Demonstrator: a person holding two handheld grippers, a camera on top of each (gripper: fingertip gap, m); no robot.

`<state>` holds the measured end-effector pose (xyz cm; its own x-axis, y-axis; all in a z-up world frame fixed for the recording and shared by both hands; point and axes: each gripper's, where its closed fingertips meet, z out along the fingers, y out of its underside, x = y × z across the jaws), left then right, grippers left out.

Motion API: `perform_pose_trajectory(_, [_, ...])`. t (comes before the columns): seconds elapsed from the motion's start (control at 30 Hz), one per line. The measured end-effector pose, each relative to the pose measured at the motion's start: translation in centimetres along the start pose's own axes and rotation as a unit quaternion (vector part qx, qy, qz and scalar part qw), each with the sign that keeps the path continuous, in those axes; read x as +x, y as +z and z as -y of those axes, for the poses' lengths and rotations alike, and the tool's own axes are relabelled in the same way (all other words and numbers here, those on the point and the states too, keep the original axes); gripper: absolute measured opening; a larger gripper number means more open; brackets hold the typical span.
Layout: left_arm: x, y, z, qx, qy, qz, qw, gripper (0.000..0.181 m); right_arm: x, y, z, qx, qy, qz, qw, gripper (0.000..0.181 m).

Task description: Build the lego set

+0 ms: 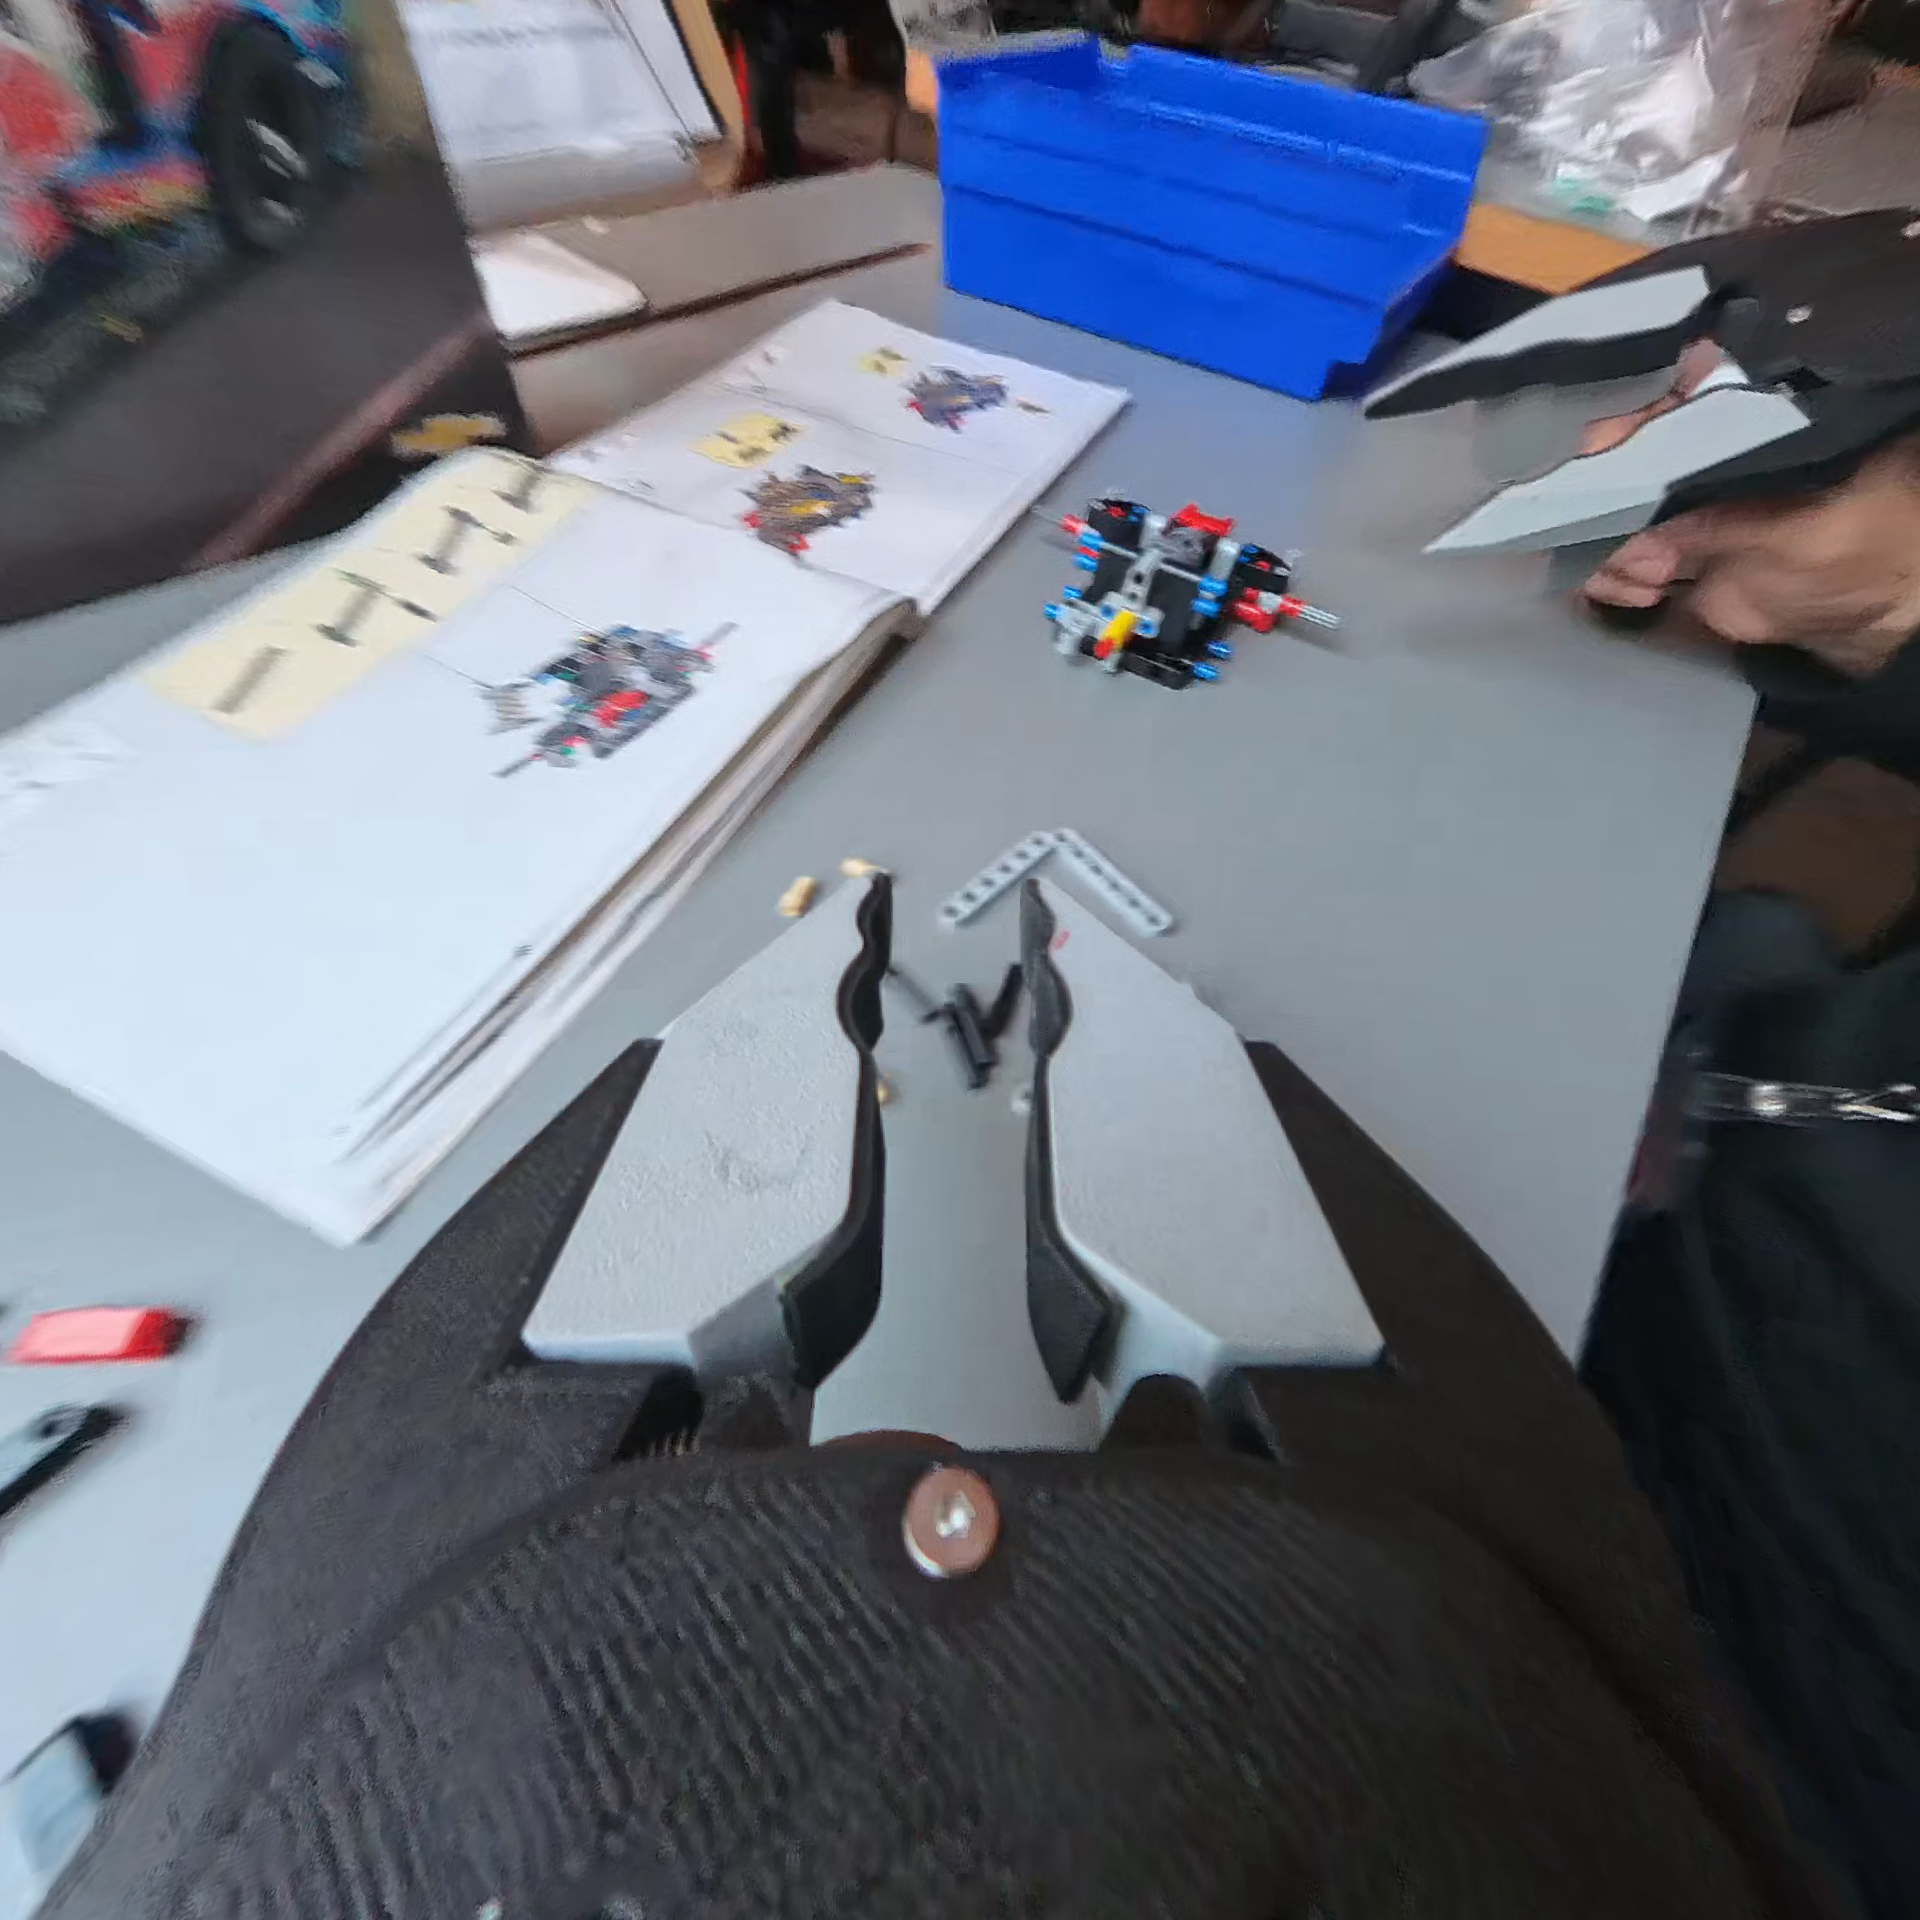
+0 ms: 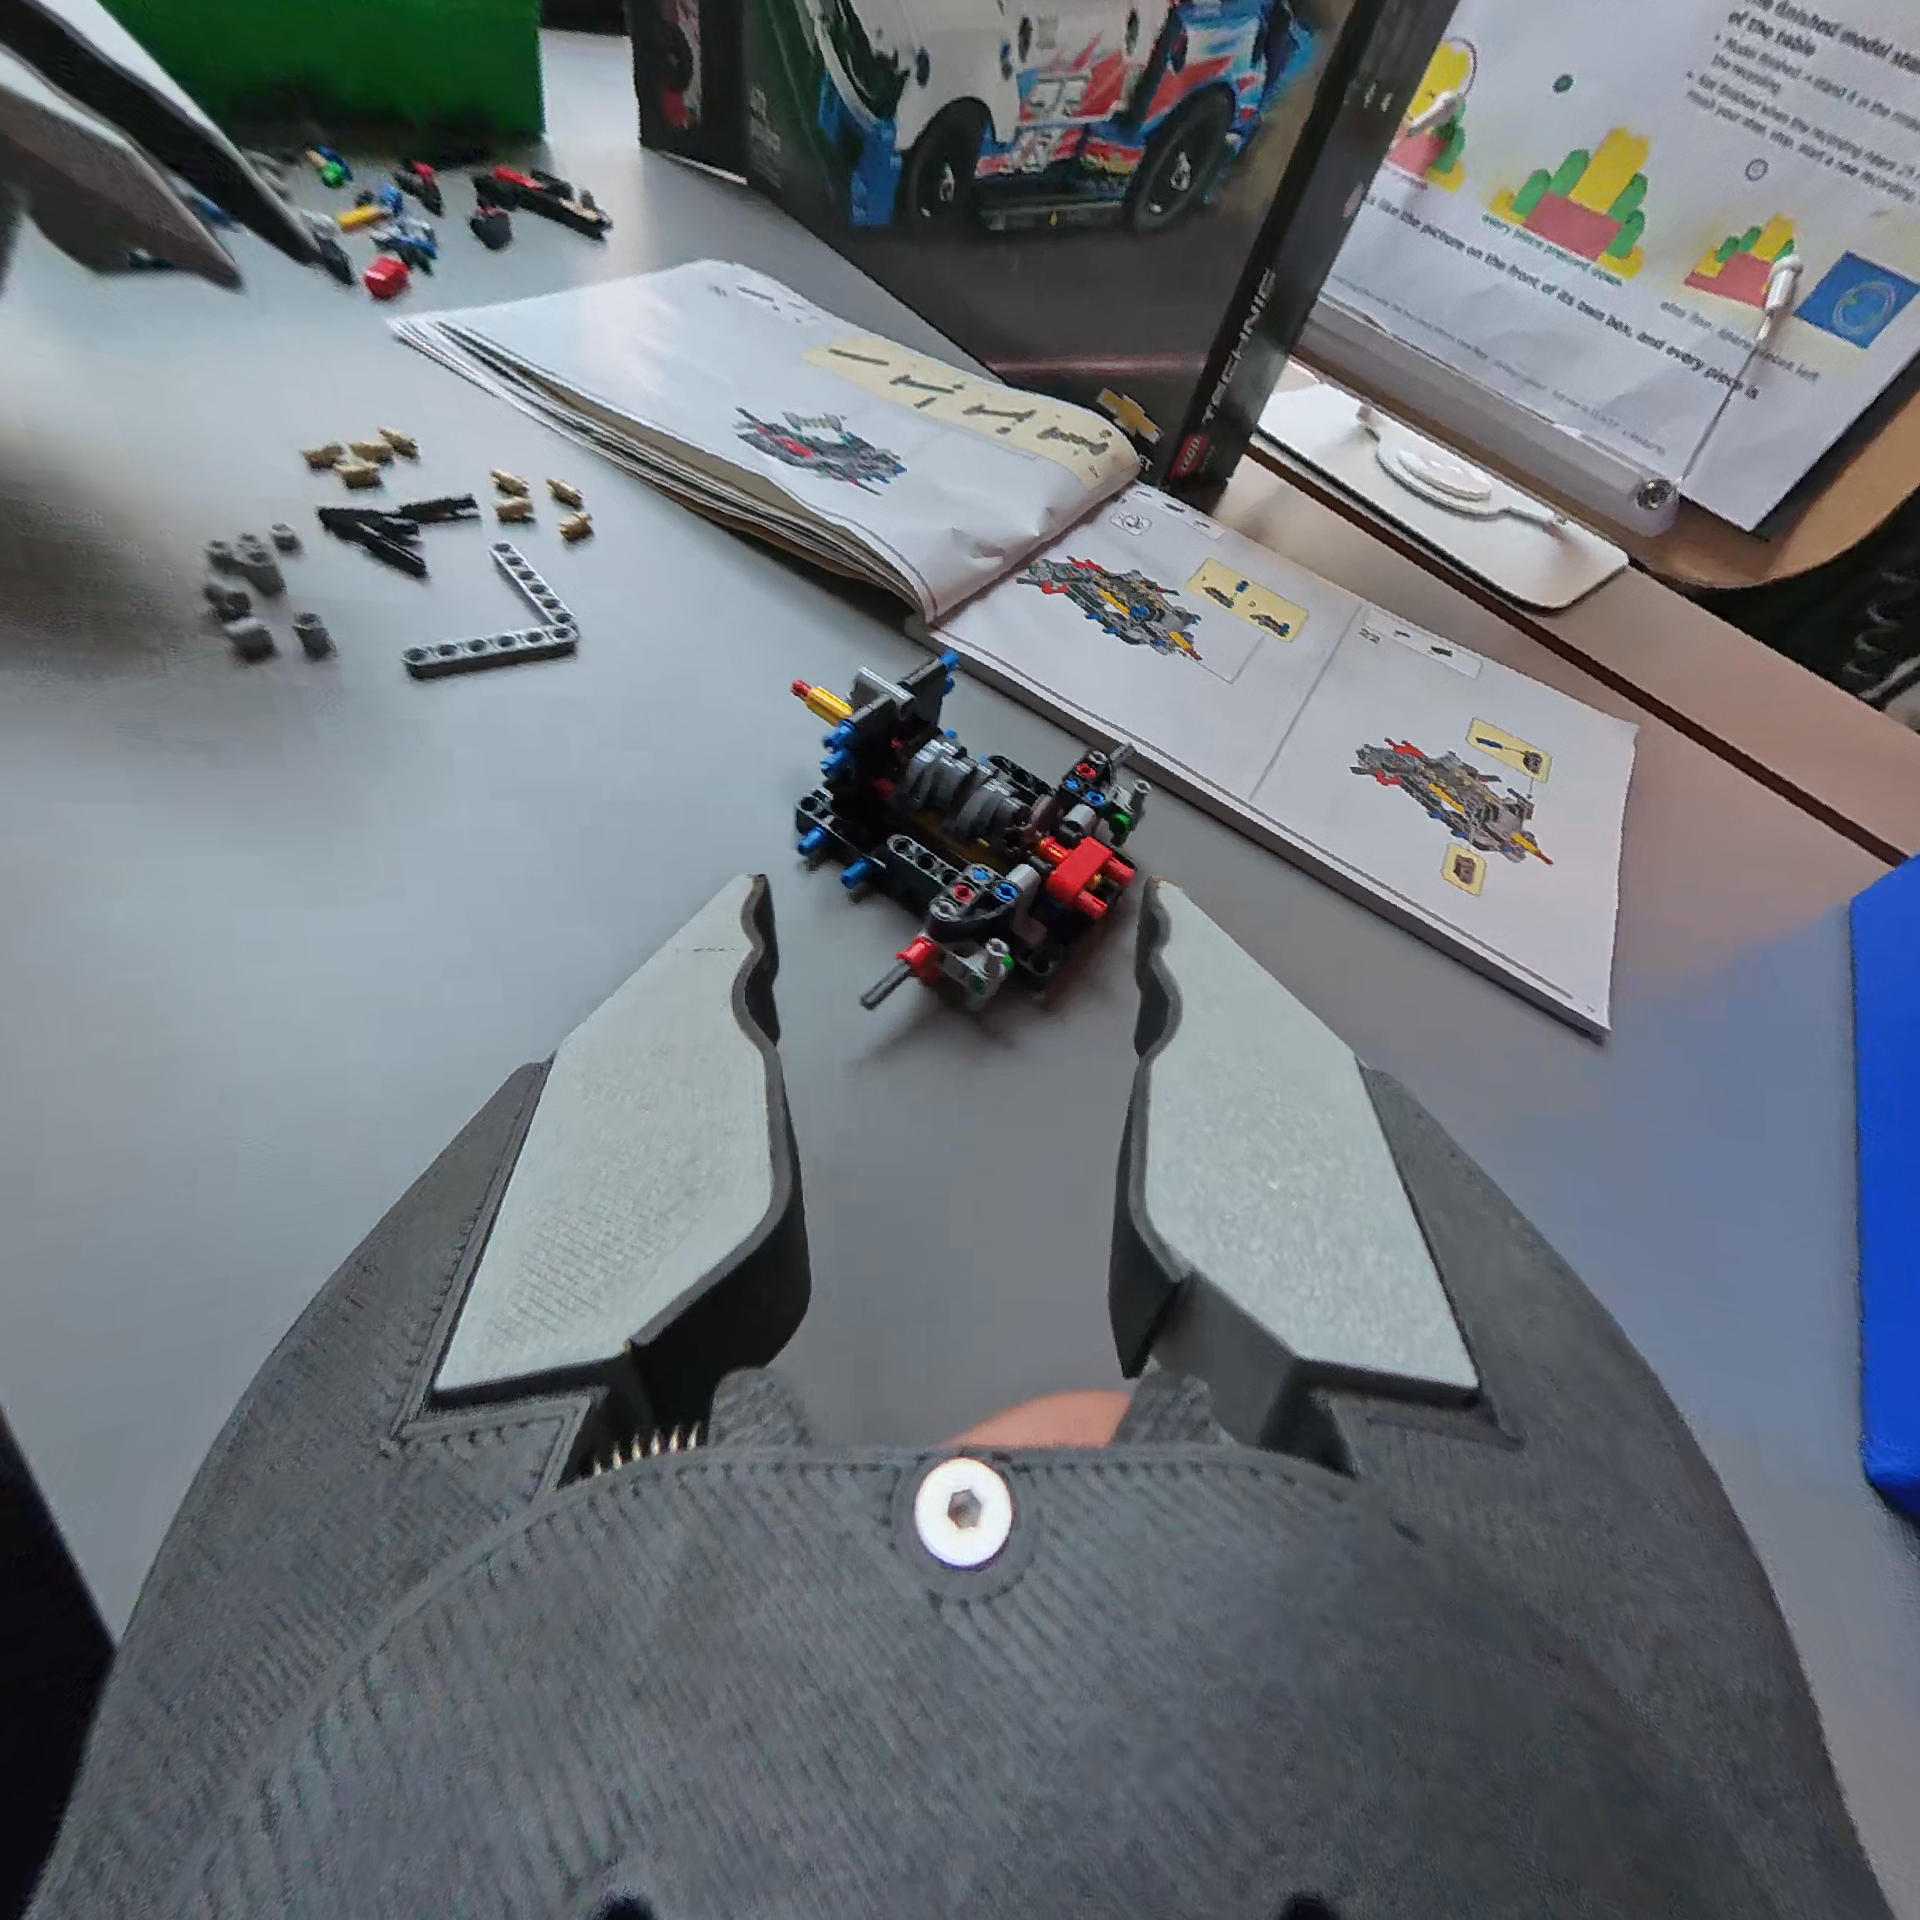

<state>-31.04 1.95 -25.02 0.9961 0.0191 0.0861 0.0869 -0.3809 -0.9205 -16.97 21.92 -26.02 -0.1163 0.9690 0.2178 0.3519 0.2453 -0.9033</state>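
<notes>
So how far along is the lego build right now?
Early. Done: one small black-and-grey sub-assembly stands on the table beside the open instruction booklet. In hand: nothing. The left gripper hovers open over loose black pins near the grey L-shaped beam; the right gripper is open, facing the sub-assembly. Left: piles of tan, grey and coloured parts remain unattached.

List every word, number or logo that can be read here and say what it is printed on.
I do not copy out writing; these things bear it:
Black set box: brand print down its spine, a number on the pictured car.
Open instruction booklet: step numbers, too small to read.
White sheet on the stand behind: lines of print beside coloured brick drawings.
Left wrist view: all print is blurred.
</notes>
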Motion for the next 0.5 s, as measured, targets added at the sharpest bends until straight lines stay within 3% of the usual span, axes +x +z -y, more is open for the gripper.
perform_pose_trajectory(0.13, [4.7, 3.5, -1.7, -0.148, 0.009, -0.032, 0.988, 0.026, -3.3, 1.0, 1.7, 0.016, -0.002, 0.063, 0.998, 0.062])
perform_pose_trajectory(0.23, [6.4, 5.9, -3.3, -0.219, 0.0, -0.053, 0.974, 0.027, -5.3, 1.8, 3.1, 0.044, -0.022, 0.084, 0.995, 0.057])
perform_pose_trajectory(0.33, [6.8, 7.5, -4.6, -0.253, -0.016, -0.066, 0.965, 0.022, -6.9, 2.4, 3.2, 0.047, -0.043, 0.103, 0.993, 0.058])
perform_pose_trajectory(0.5, [5.0, 7.9, -4.5, -0.269, 0.014, -0.027, 0.963, 0.009, -7.6, 2.1, 2.9, 0.054, -0.045, 0.136, 0.988, 0.055])
